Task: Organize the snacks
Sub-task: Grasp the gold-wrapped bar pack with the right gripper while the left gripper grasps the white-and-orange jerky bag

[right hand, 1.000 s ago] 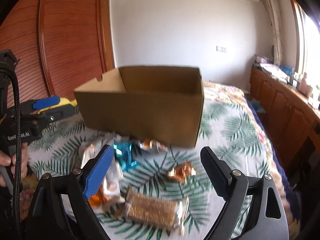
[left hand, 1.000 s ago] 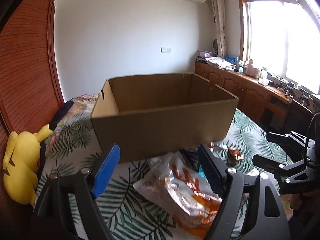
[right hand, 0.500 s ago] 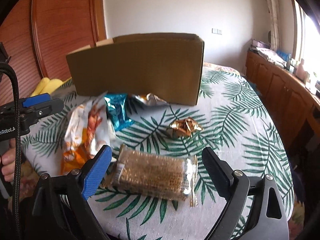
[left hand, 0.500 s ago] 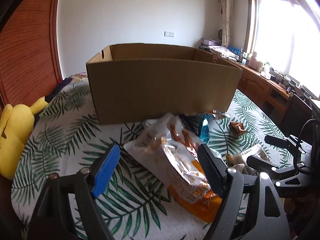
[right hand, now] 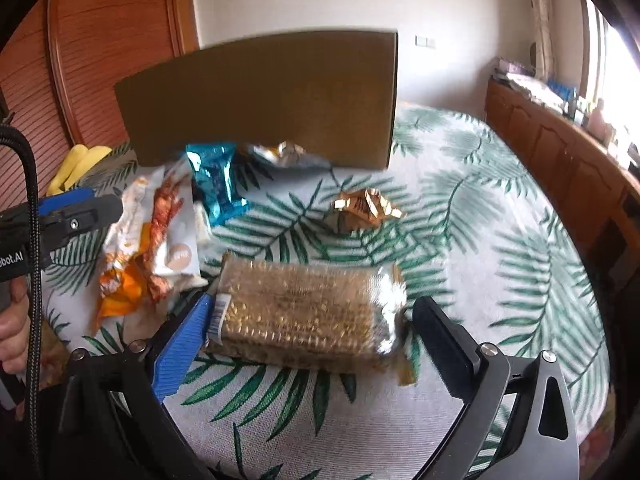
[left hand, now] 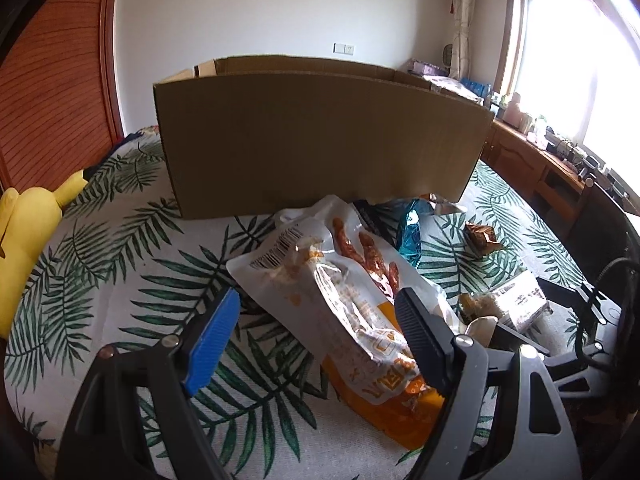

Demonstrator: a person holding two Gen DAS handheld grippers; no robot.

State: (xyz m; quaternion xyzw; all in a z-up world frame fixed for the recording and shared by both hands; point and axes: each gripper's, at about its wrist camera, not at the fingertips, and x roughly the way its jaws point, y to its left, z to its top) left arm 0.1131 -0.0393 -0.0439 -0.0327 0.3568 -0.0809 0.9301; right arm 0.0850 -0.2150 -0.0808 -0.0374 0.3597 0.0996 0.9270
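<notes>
The cardboard box [left hand: 320, 136] stands upright on the leaf-print cloth [left hand: 120, 280], at 12 o'clock from both grippers, open side up.

Left gripper [left hand: 320, 320]: jaws wide apart and holding nothing. The white-and-orange snack bag [left hand: 344, 300] lies flat on the cloth between the fingers; whether the black finger touches its edge at 3 o'clock cannot be told, and the blue finger at 9 o'clock stands clear of it. A blue foil packet [left hand: 410, 236] lies at 1 o'clock, near the box's base. A small gold wrapper [left hand: 482, 238] lies at 2 o'clock, apart from the packet.

Right gripper [right hand: 312, 320]: jaws have just been opening and stand at full spread, gripping nothing. The gold-grain bar pack [right hand: 308, 312] lies crosswise between the fingers; the blue finger is just beside its left end, the black finger just beside its right end. A silver wrapper [right hand: 288, 154] lies at 12 o'clock against the box wall.

A yellow plush toy [left hand: 24, 248] lies at 9 o'clock in the left wrist view, at the cloth's edge.
</notes>
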